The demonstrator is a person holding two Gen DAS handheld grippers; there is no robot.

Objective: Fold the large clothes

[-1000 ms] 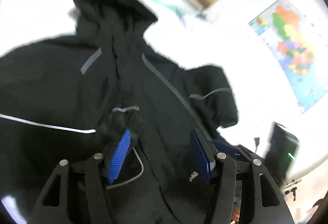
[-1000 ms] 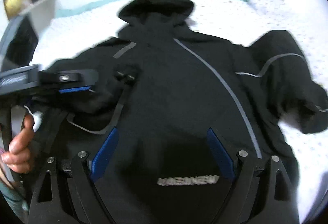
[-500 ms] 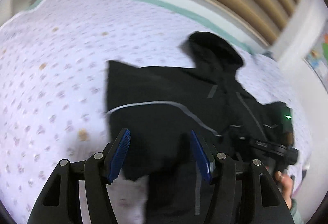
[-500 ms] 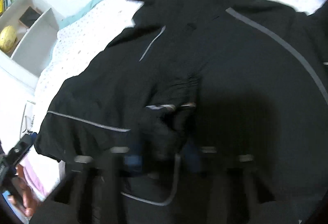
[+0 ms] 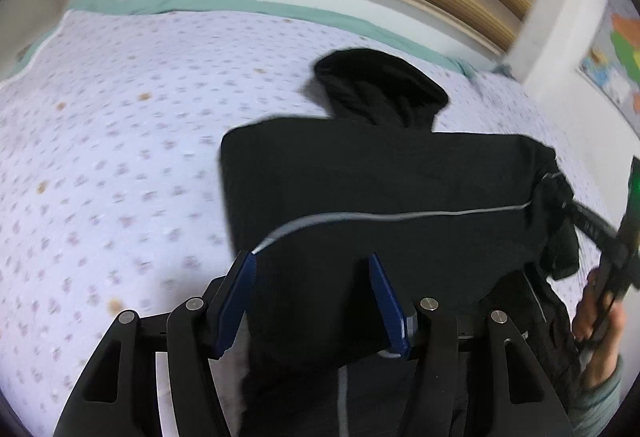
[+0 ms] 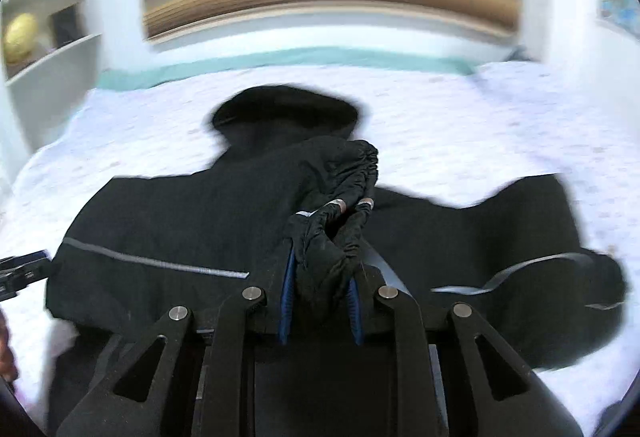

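Your right hand-held gripper (image 6: 320,301) is clamped on the gathered, elasticated cuff (image 6: 352,181) of the black hooded jacket's (image 6: 180,221) sleeve, lifted above the body of the garment. Your left hand-held gripper (image 5: 312,301) hangs released over the jacket, blue pads apart with nothing between them. You look to be mid sleeve-fold: the left sleeve lies across the torso, its grey reflective stripe (image 5: 400,217) running sideways. Next, carry the cuff fully across and lay it flat before letting go; the thin, slippery shell will likely bunch if dropped. Beyond, the rounded hood (image 5: 380,89) points at the headboard, and the jacket lies spread on the bed (image 5: 120,137), on a pale dotted sheet with a teal border.
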